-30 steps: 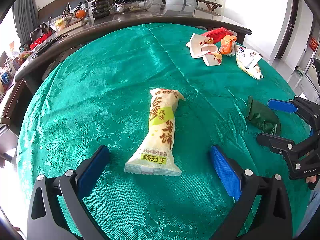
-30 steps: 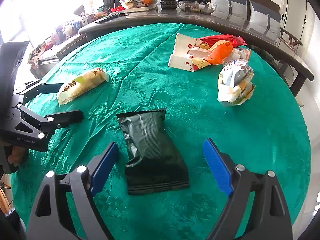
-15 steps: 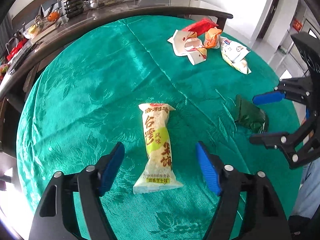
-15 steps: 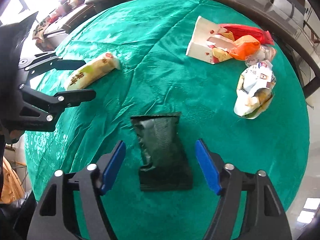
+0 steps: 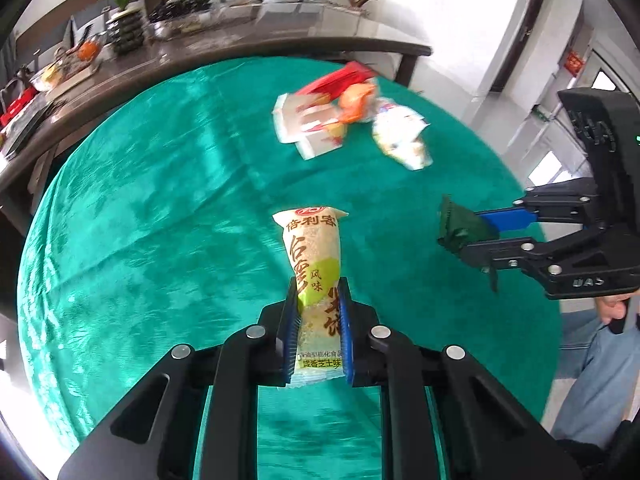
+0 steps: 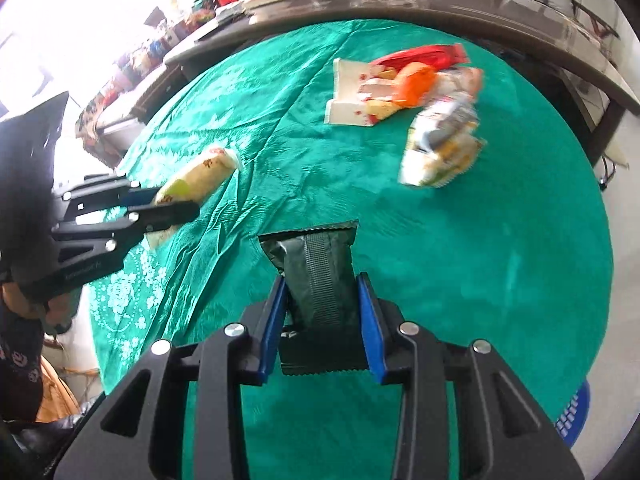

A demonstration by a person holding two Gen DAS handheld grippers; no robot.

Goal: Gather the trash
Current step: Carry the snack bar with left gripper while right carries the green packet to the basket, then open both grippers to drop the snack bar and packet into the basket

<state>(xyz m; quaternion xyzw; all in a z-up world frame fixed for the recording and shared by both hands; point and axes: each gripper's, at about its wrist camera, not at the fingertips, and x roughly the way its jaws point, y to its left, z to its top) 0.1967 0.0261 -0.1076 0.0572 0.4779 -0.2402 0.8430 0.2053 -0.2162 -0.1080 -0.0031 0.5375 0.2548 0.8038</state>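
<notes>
Gripping on both sides. Left gripper [image 5: 318,322] has its blue pads [image 5: 289,332] pinched onto the near half of the cream rice-cracker pack [image 5: 315,264]: long tube-shaped pouch, cream with brown Chinese characters, lime-green patch mid-body, crimped ends. Long axis runs straight out along the fingers, far end pointing at the table centre, near crimp sticking out behind the pads. It looks lifted off the green tablecloth [image 5: 160,200], can't tell by how much

Centre-far: pile of loose wrappers [image 5: 344,116] on the cloth, white, red and orange, motion-blurred, well apart from both grippers

Right gripper [image 6: 322,312] is closed nearly all the way on the dark green foil pouch [image 6: 316,268]: matte dark green, ribbed seam down the middle, zigzag-cut ends, crumpled at the far corner. Long axis also along the fingers, far end toward the wrapper pile, near end poking out below the pads [image 6: 370,320]. In the left view, same pouch [image 5: 460,228] sits right of the cracker pack, clear of it
</notes>
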